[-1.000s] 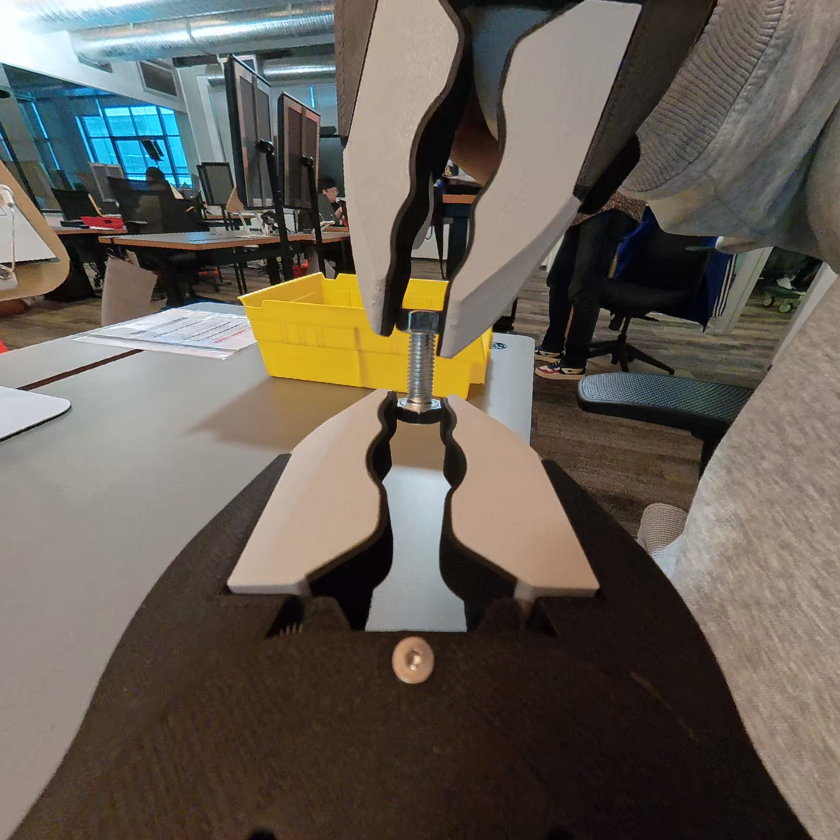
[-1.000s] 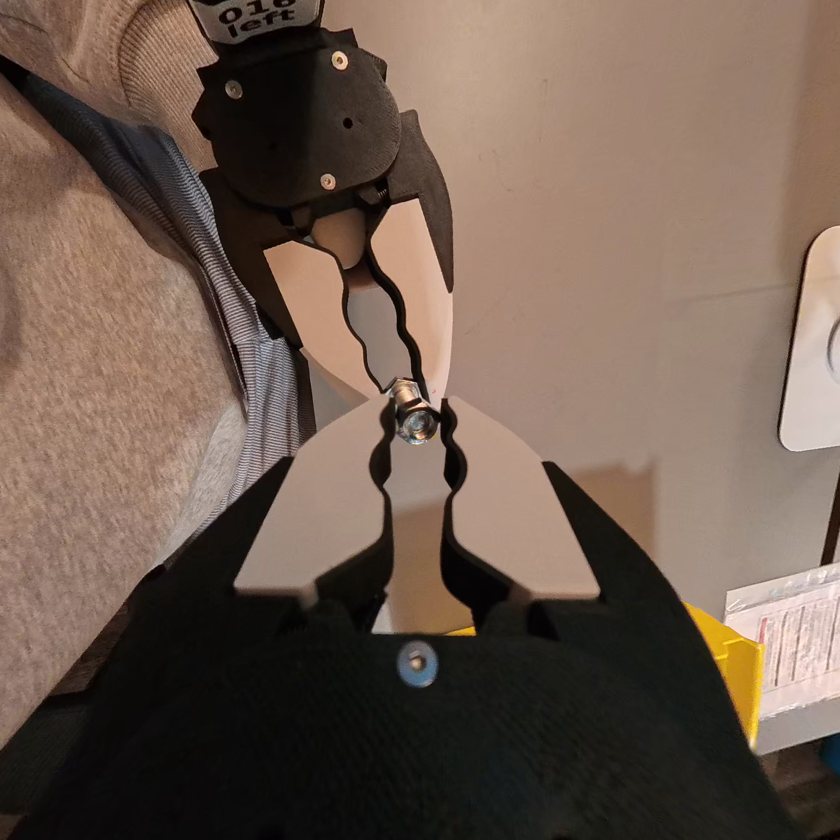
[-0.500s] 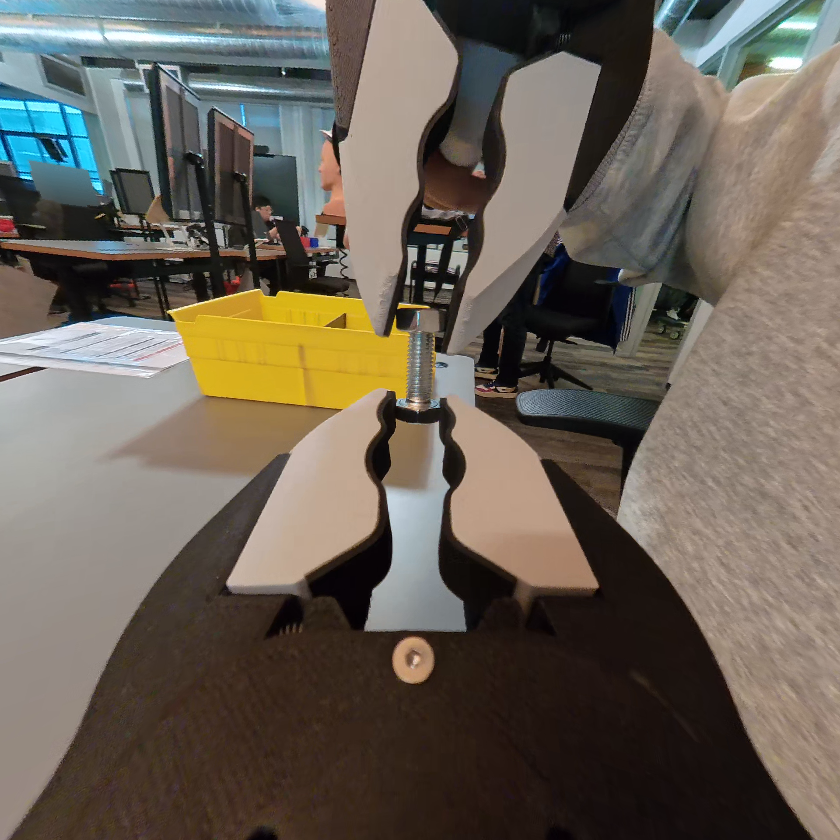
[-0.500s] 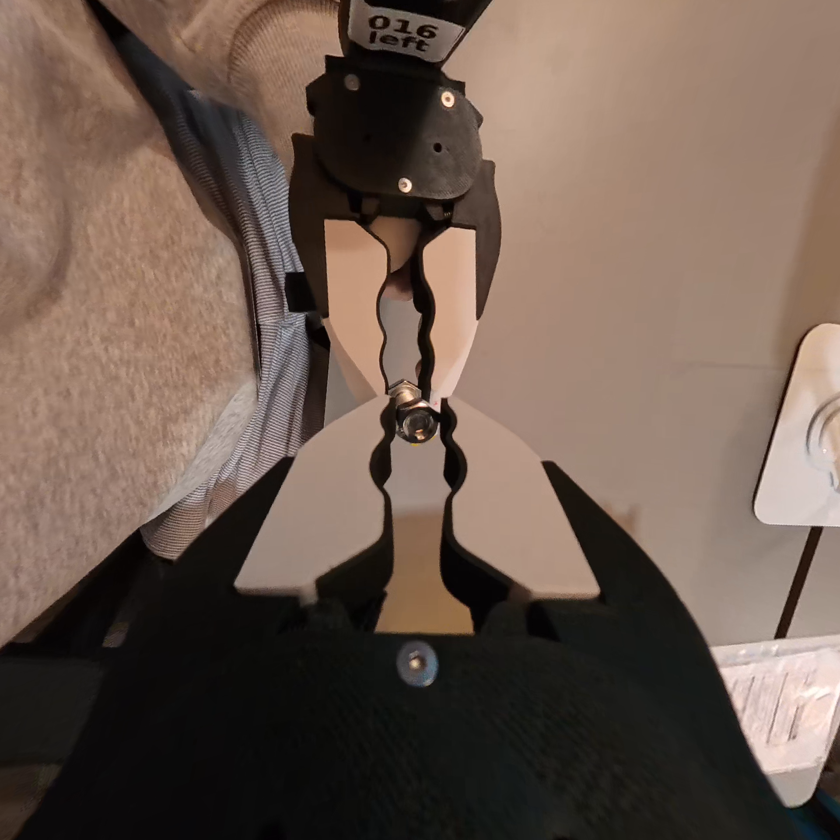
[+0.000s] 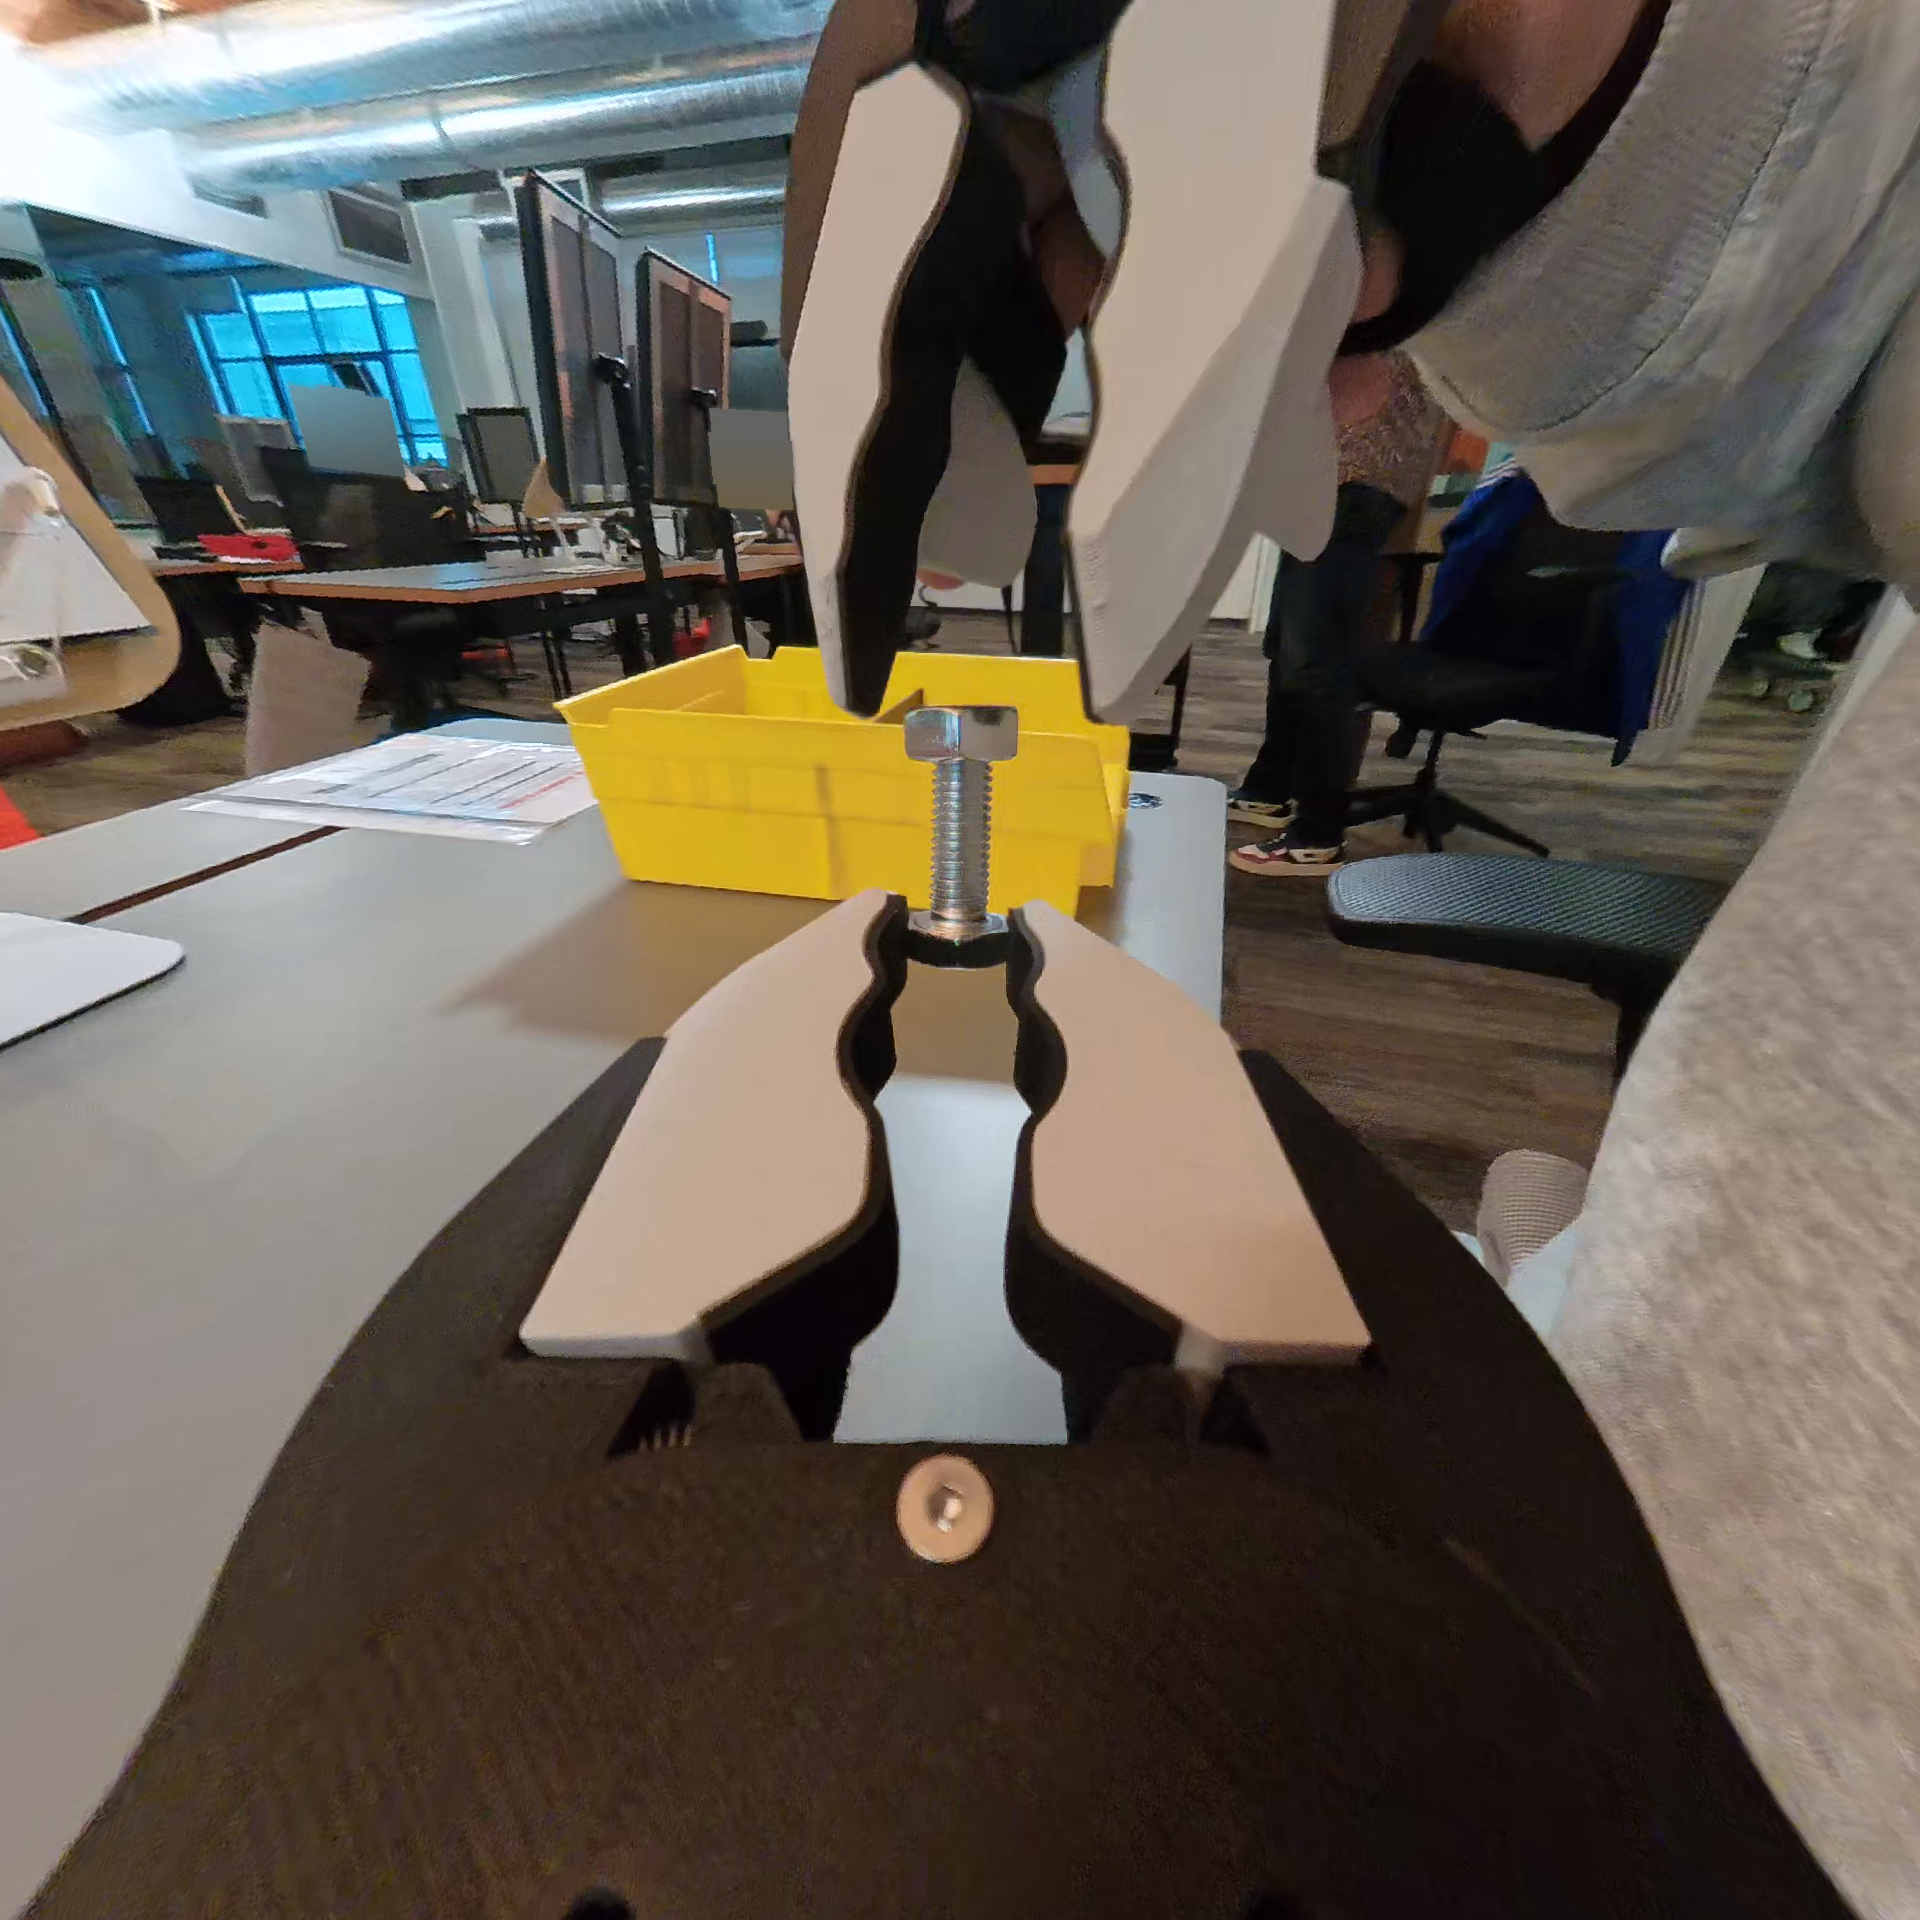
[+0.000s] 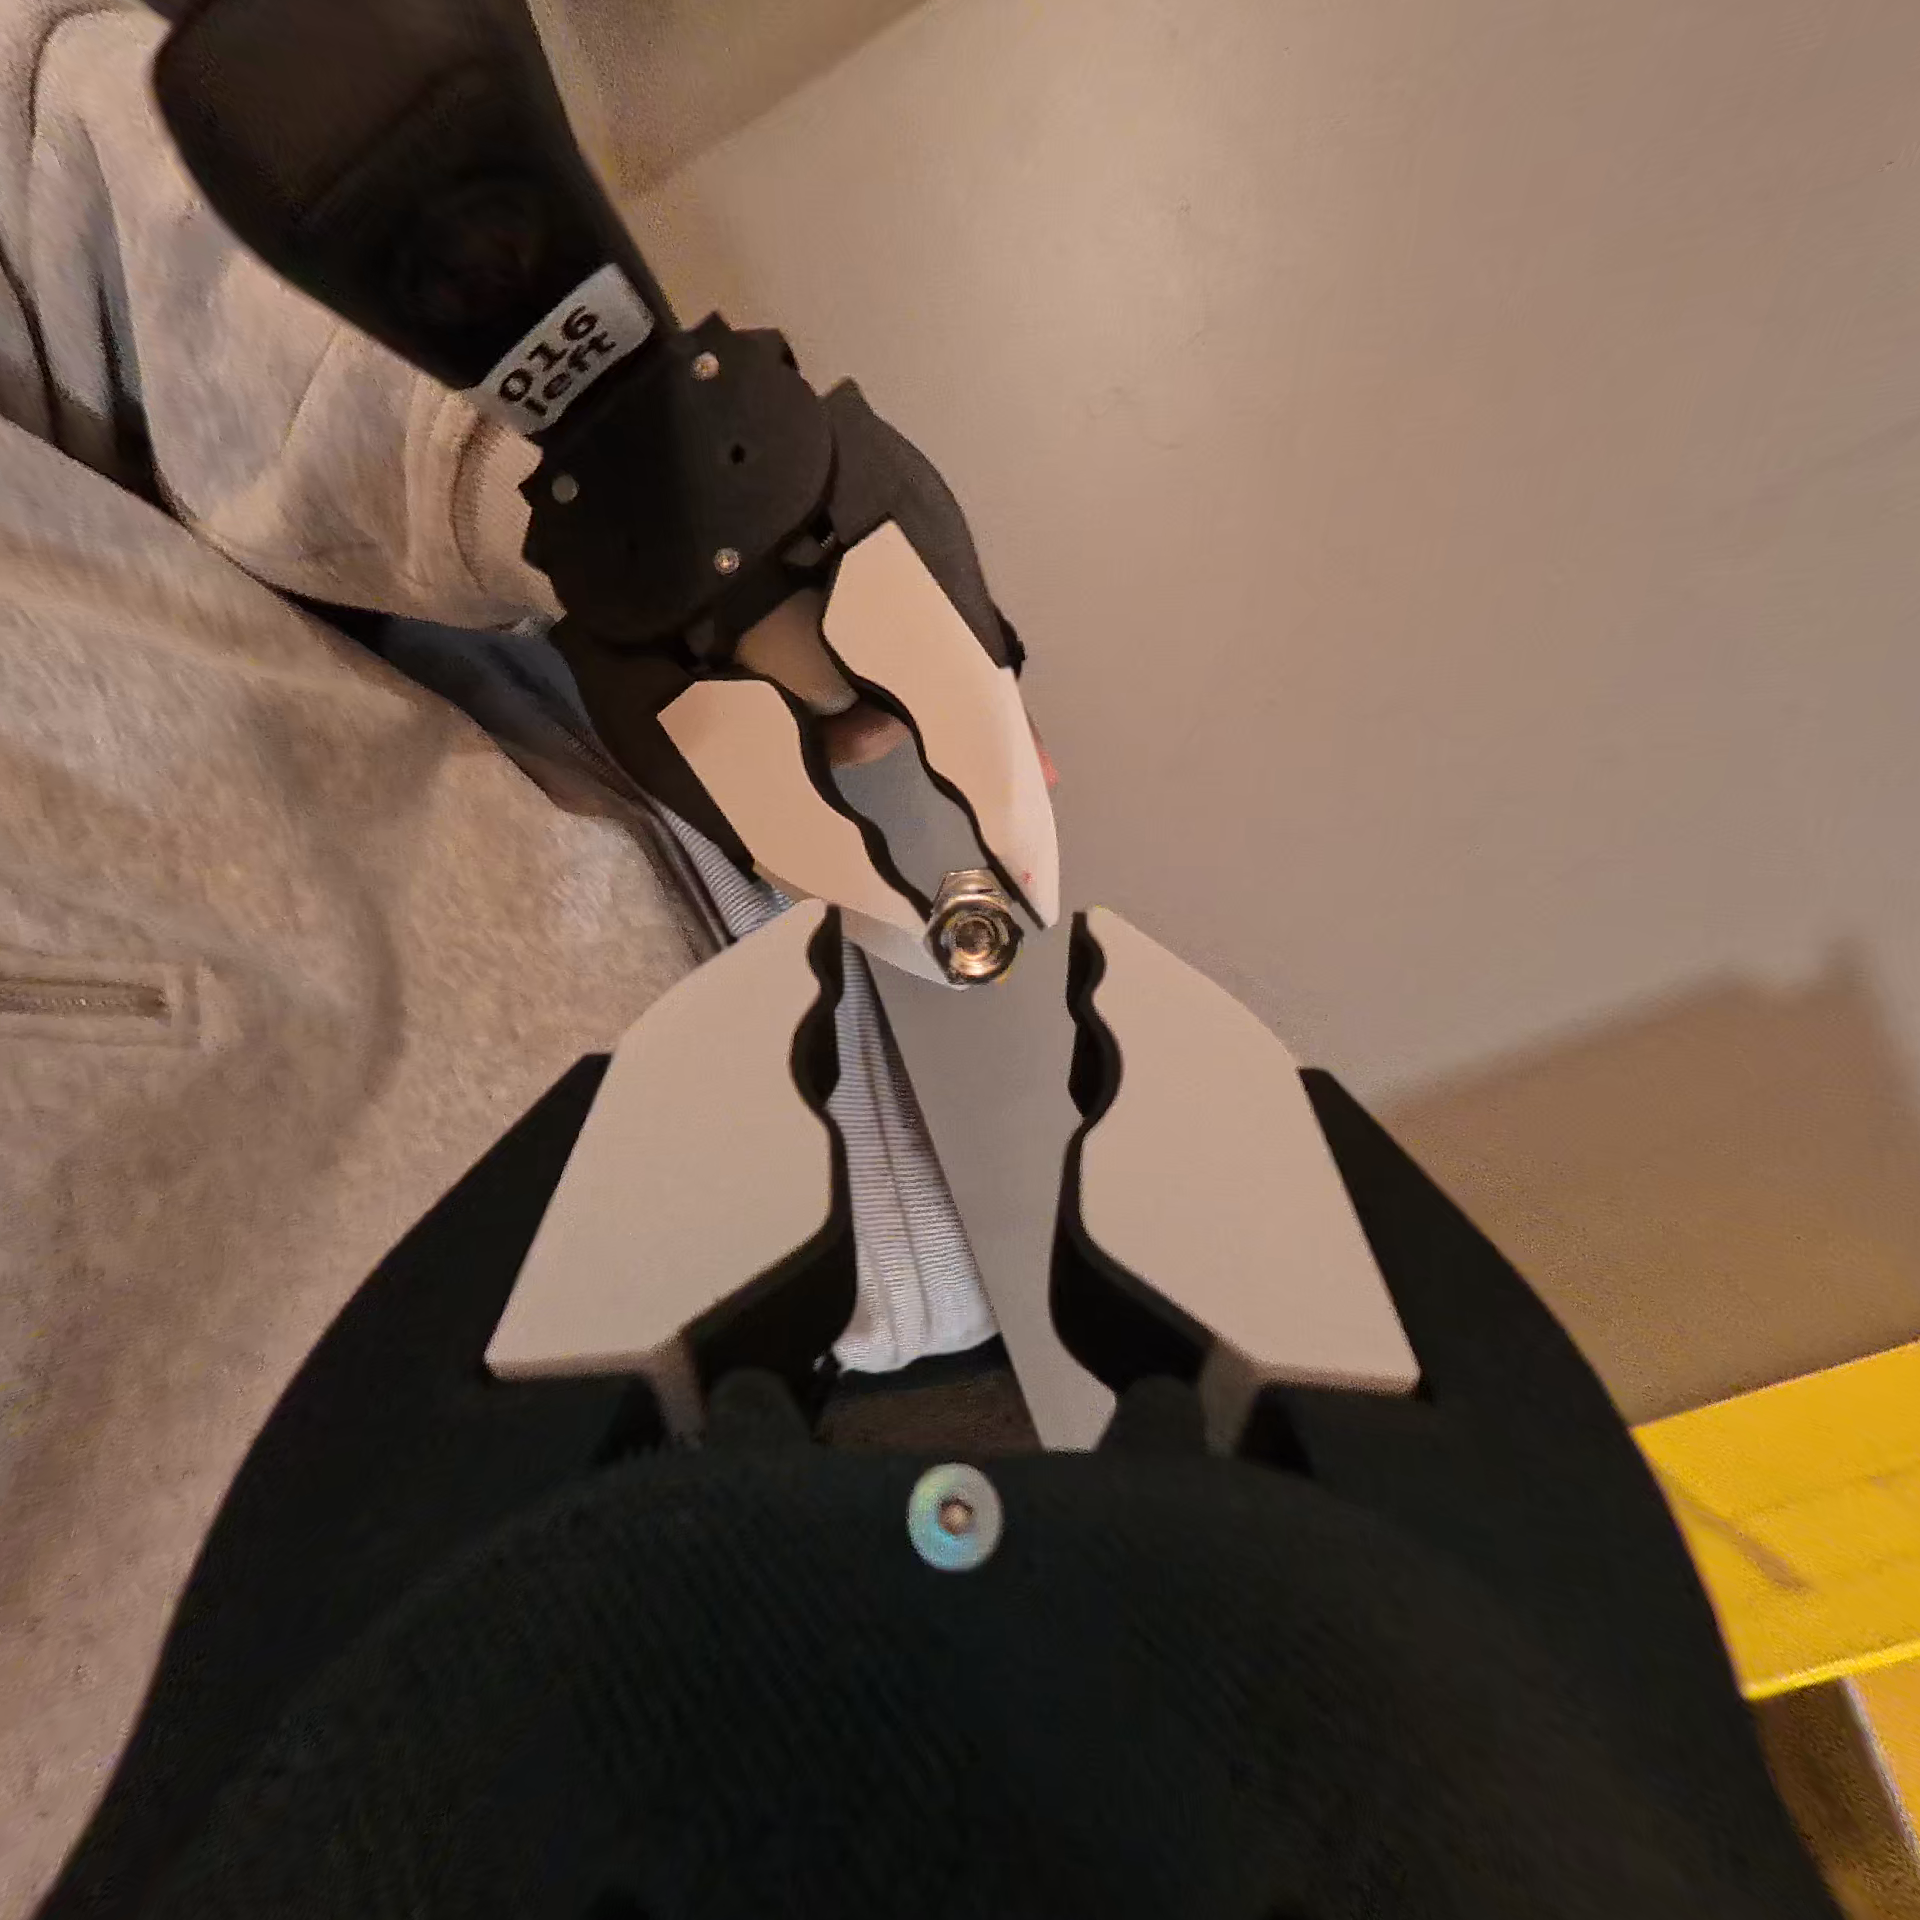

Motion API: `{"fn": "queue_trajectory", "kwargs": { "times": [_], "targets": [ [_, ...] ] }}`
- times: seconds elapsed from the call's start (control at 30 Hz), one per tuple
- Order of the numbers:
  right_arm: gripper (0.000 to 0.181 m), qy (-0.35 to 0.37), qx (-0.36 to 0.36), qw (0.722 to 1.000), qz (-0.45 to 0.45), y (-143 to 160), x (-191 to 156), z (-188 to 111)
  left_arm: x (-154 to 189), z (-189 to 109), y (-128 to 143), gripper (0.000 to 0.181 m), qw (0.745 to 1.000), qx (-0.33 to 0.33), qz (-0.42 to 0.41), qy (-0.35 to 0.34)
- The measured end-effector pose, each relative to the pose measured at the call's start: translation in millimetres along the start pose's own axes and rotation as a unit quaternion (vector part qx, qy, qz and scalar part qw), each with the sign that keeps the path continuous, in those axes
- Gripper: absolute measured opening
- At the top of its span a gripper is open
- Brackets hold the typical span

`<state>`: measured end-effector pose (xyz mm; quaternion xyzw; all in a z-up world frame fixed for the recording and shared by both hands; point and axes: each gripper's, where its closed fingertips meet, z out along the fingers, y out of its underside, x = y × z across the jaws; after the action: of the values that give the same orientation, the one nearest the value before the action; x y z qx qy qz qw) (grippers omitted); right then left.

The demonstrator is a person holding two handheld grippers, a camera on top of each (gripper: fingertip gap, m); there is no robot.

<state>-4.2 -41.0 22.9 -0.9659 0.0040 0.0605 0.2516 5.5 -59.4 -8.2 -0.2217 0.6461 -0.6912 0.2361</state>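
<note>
Bolt (image 5: 961,821): silver, hex-headed, upright at centre frame in the left wrist view, head on top, threads bare along most of the shank. A nut (image 5: 956,923) sits at its lower end.

Left gripper (image 5: 956,920): jaws clenched on the nut, tips pinching it from both sides. The bolt is carried in the air above the near part of the bench (image 5: 260,1091), not resting on it.

Right gripper (image 6: 951,920): jaws released, spread wide. Comes down from the top of the left wrist frame, one tip either side of the bolt head and slightly above it. No contact seen. Its own view looks straight down on the head, which sits between the tips, nearer the right one.

Around: yellow bin (image 5: 727,810) on the bench just behind the bolt, contents hidden. Papers in a clear sleeve (image 5: 416,779) to the bin's left. White pad (image 5: 62,977) at the left edge. Grey sleeve (image 5: 1662,260) fills the upper right. Office chair (image 5: 1507,904) beyond the bench edge at right.
</note>
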Motion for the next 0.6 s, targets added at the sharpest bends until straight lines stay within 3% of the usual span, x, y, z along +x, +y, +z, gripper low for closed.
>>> {"fn": "queue_trajectory", "kwargs": {
  "times": [0.37,0.6],
  "targets": [
    [0.020,-0.004,-0.016,1.000,0.005,4,3,5,-3,-1,0,0.019,1.000,-0.004,0.012,-0.018],
    [0.019,-0.018,-0.041,0.995,-0.092,6,-6,2,7,-1,-3,0.019,0.999,0.008,-0.020,0.030]
  ]
}}
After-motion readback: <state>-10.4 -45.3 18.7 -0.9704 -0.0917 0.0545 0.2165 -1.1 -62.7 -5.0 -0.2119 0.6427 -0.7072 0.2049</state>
